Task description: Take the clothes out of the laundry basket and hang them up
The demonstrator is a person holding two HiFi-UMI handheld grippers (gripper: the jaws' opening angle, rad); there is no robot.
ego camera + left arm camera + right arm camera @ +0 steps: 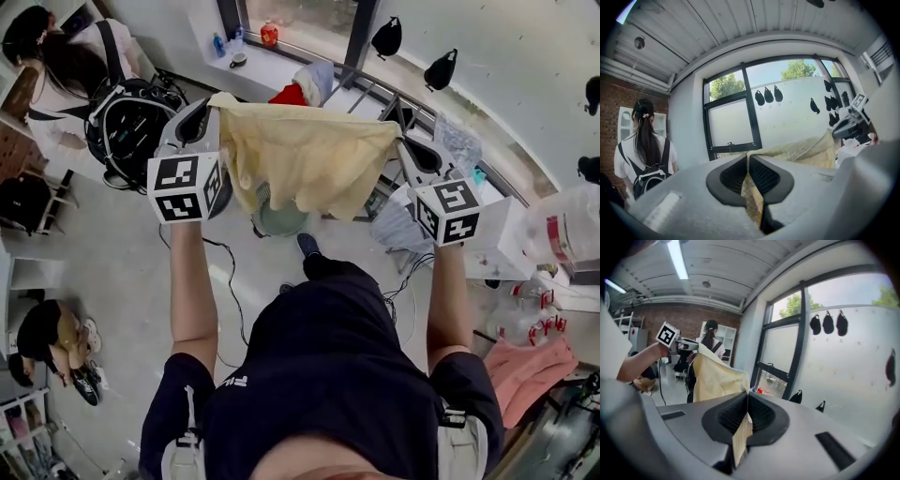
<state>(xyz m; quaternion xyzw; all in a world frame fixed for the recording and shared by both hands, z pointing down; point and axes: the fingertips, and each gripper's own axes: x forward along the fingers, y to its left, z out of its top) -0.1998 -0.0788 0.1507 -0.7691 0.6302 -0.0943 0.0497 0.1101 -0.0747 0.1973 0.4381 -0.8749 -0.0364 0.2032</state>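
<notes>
Red brick wall [679, 319] at back w/ white shelves [730, 339], big black-framed window [733, 119], trees outside, white ribbed ceiling [740, 18], tube light [677, 258] on, pale grey floor [112, 272].

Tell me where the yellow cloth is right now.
In the head view the yellow cloth hangs spread in front of the person, its top corners pinched by the left gripper and the right gripper.

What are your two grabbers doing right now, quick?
The left gripper is shut on one top corner of the yellow cloth.
The right gripper is shut on the other top corner of the same cloth.
</notes>
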